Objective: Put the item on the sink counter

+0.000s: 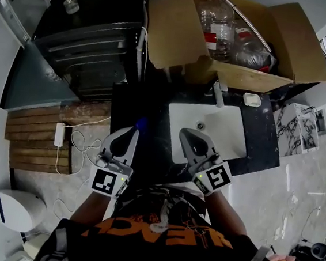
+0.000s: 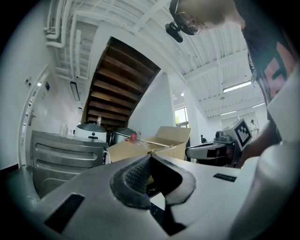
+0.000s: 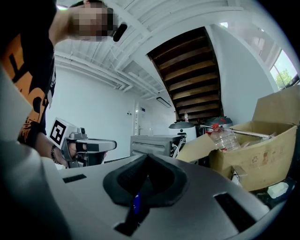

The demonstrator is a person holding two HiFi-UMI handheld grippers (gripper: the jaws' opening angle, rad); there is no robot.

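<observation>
Blue item (image 1: 142,125) — just beside closed left fingers (image 1: 128,139)

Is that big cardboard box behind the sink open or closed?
Open. The cardboard box has its flaps spread outward, and clear plastic bottles show inside it from above.

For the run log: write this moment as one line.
left tool: shut, empty | right tool: shut, empty | both over sink counter
</observation>
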